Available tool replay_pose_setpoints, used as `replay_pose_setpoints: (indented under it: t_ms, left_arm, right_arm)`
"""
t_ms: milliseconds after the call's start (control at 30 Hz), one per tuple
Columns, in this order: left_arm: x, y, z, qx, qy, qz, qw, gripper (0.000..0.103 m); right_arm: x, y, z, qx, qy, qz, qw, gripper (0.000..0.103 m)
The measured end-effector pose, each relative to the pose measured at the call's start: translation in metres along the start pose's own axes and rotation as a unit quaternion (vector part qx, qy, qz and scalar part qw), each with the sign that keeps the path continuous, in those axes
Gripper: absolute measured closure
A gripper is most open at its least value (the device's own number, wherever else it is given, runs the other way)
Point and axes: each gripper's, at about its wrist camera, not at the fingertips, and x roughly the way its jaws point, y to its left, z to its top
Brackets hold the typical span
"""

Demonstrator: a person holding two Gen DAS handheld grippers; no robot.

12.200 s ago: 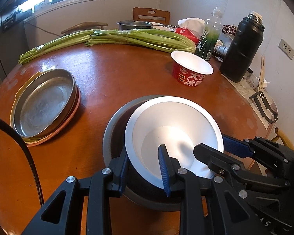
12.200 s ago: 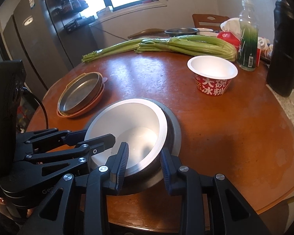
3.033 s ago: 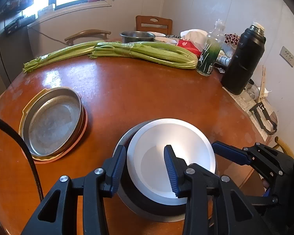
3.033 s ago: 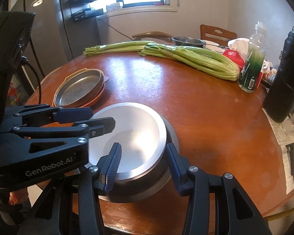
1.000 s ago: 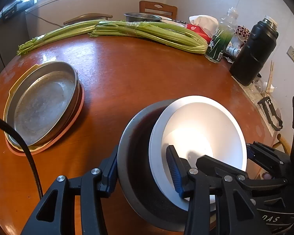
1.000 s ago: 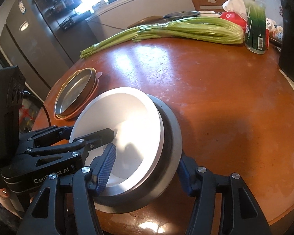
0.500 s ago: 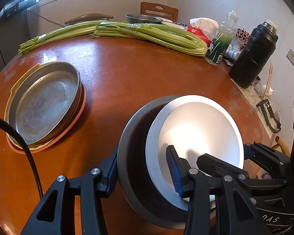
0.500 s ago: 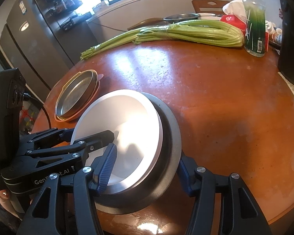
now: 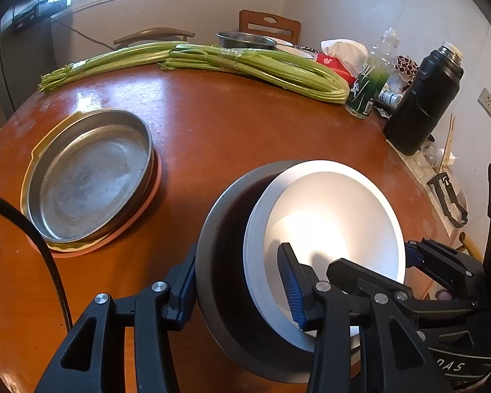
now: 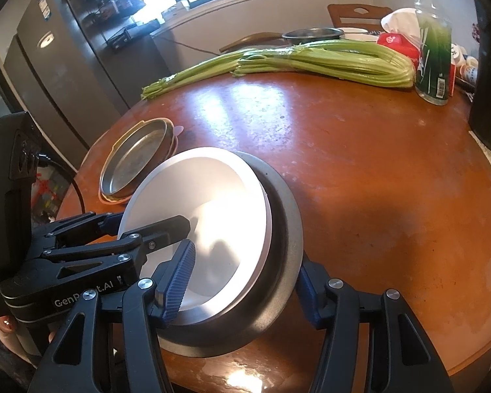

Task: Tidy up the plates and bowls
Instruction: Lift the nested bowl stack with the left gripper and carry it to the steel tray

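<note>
A stack of nested bowls, a white bowl (image 9: 337, 216) inside a dark grey metal bowl (image 9: 219, 262), is held tilted above the round wooden table (image 9: 245, 137). My left gripper (image 9: 239, 281) is shut on the stack's near rim, one finger outside and one inside. My right gripper (image 10: 242, 281) grips the same stack (image 10: 212, 216) from the other side, one finger inside the white bowl and one outside the grey bowl (image 10: 284, 245). A steel plate (image 9: 91, 170) lies on a pink plate at the table's left, also in the right wrist view (image 10: 137, 157).
Long celery bunches (image 9: 245, 65) lie across the far side. A green bottle (image 9: 370, 85), a black thermos (image 9: 422, 98), a tissue pack and a steel basin (image 9: 245, 39) stand at the back right. Chairs stand behind the table. A fridge (image 10: 59, 65) stands at the left.
Both grippers have lifted and tilted the nested bowls off the table. The red paper bowl seen 12 s ago is no longer on the table.
</note>
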Motion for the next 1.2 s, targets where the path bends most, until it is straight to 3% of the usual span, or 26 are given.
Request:
replay_pose_setpoints:
  t_ms: [833, 1200]
  left_arm:
    - [-0.041, 0.047, 0.021, -0.023, -0.047, 0.026, 0.9983, 0.058]
    - [-0.061, 0.082, 0.033, -0.037, -0.067, 0.056, 0.9955, 0.058]
  right_arm:
    - [0.001, 0.056, 0.042, -0.052, -0.028, 0.013, 0.998, 0.044]
    - [0.018, 0.094, 0.066, -0.081, -0.033, 0.036, 0.996, 0.044]
